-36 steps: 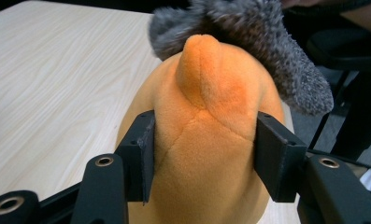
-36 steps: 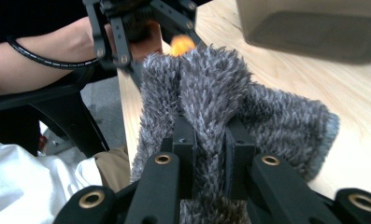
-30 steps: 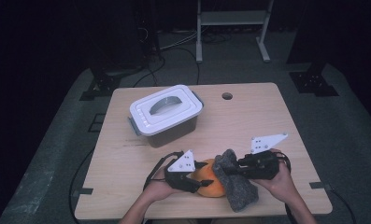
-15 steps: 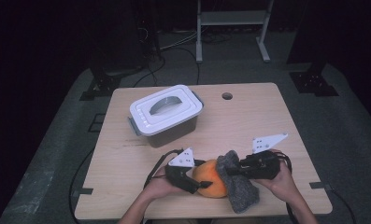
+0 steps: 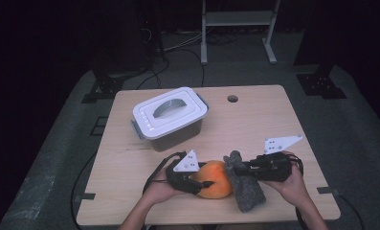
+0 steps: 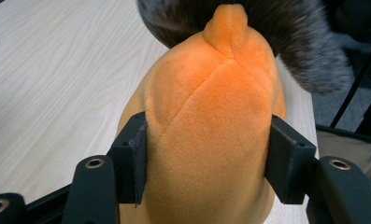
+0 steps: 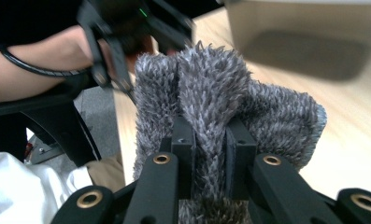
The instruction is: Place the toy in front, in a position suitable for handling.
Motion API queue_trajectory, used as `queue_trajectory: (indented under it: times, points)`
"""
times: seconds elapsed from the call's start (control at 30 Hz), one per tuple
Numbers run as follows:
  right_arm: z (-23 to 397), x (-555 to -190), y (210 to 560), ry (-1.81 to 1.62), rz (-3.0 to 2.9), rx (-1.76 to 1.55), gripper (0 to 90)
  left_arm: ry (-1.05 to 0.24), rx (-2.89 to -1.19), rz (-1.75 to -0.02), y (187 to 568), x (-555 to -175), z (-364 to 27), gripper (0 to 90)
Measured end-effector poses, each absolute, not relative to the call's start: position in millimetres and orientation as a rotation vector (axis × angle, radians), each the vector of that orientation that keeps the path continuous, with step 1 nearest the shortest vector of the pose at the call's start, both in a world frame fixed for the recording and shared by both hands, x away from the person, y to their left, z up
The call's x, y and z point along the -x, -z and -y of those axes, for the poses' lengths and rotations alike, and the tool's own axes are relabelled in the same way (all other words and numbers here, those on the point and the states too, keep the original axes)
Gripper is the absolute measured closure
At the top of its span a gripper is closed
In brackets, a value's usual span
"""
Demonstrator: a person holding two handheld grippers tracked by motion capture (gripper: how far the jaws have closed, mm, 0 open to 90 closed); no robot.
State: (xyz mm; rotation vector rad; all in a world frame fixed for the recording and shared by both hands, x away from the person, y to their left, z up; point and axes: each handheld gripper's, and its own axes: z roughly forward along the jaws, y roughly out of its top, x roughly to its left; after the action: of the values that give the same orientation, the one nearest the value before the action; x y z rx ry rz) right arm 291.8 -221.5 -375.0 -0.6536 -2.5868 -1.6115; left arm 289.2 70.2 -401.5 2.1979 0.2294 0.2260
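Orange plush toy [image 6: 211, 116] points its tip away.

Table [image 5: 254, 124] lit evenly from above, dark surroundings; soft shadow under box [image 5: 171, 117]; gripper views' backgrounds blurred

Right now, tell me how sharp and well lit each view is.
High view: table lit, surroundings dark, slightly soft. Left gripper view: orange plush toy crisp and bright, grey fuzzy cloth behind it blurred. Right gripper view: the cloth sharp near the jaws, plastic box and person's forearm out of focus.
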Motion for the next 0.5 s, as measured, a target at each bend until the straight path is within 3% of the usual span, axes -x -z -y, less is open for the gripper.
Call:
queue_trajectory:
  times: [0.2,0.5]
  points:
    - [201,-281,363,1.622,2.667,0.579,76.6,-0.262,-2.226,-0.208,395,-283,-63,40.8]
    - [209,-297,394,1.517,2.638,0.698,76.4,-0.259,-2.216,-0.259,397,-289,-72,41.5]
